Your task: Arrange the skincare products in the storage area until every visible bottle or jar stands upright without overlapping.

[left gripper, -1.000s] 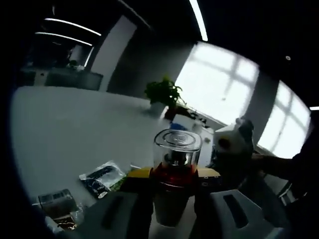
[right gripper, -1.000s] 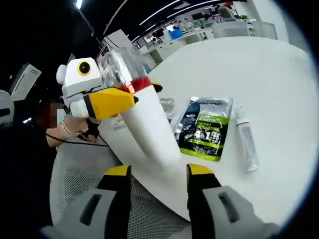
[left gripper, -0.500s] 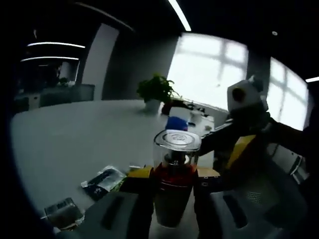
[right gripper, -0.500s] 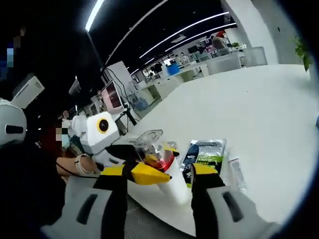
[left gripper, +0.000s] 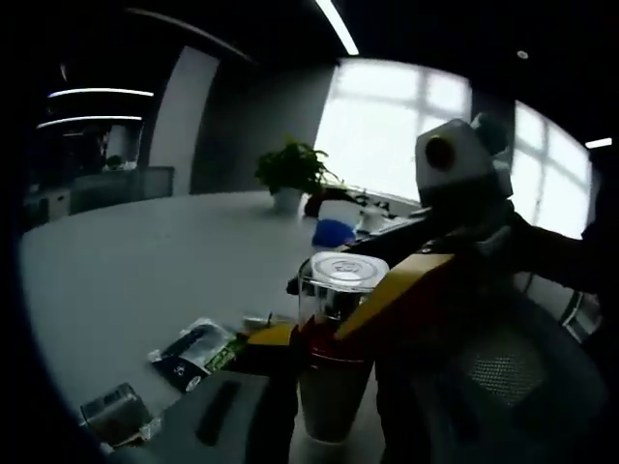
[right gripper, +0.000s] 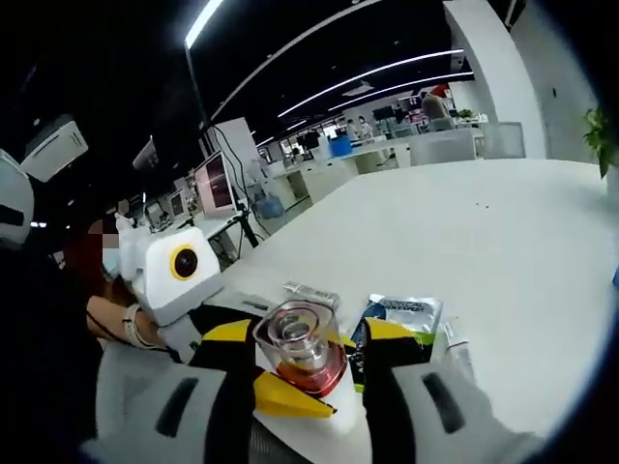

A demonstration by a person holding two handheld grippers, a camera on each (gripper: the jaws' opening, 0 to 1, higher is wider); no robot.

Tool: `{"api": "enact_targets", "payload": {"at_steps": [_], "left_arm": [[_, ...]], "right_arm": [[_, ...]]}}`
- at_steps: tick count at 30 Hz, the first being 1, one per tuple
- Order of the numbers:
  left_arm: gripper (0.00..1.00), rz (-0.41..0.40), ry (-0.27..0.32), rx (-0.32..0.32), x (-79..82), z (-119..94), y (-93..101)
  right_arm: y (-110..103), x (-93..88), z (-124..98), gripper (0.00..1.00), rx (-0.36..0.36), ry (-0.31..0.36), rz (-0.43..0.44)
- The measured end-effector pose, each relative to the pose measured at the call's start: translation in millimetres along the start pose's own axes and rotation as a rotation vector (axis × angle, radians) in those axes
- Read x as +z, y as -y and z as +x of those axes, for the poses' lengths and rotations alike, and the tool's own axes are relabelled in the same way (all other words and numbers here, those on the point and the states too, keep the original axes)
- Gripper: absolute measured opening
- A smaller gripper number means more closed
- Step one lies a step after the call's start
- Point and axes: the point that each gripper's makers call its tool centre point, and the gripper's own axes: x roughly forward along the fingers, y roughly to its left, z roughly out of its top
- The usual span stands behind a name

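Bottle (left gripper: 334, 358): upright between the jaws of the left tool (left gripper: 319, 406), near the worktop (left gripper: 145, 261) edge. Right tool (left gripper: 401, 290): at the bottle's right, reaching its neck. Sachet (left gripper: 193, 345): flat on the worktop, left of the bottle; a second packet (left gripper: 114, 414) lies nearer, further left. Potted plant (left gripper: 290, 174): far side of the worktop, behind the bottle. Right gripper view: bottle (right gripper: 302, 353) between the right tool (right gripper: 300, 362) jaws, sachet (right gripper: 397, 314) just behind, tube (right gripper: 455, 353) at its right.

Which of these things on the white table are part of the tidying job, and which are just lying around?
Part of the job:
- white bottle with clear cap and red band, between both grippers' jaws
- white tube lying flat

Lying about:
- dark and green foil sachet
- potted green plant
- blue object
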Motion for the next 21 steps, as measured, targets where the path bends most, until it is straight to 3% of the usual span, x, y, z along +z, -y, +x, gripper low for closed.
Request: {"api": "enact_targets", "payload": {"at_steps": [9,13,21], "left_arm": [[0.26,0.014,-0.006,-0.007,-2.0,2.0,0.4],[0.27,0.034,-0.001,-0.008,-1.5,2.8,0.7],[0.27,0.187,0.02,-0.011,0.1,4.9,-0.9]], "right_arm": [[0.0,-1.0,0.4,0.35,0.017,0.002,-0.039],[-0.7,-0.6,-0.4,0.33,0.011,-0.006,-0.128],[-1.2,-0.7,-0.2,0.32,0.021,-0.021,-0.235]]}}
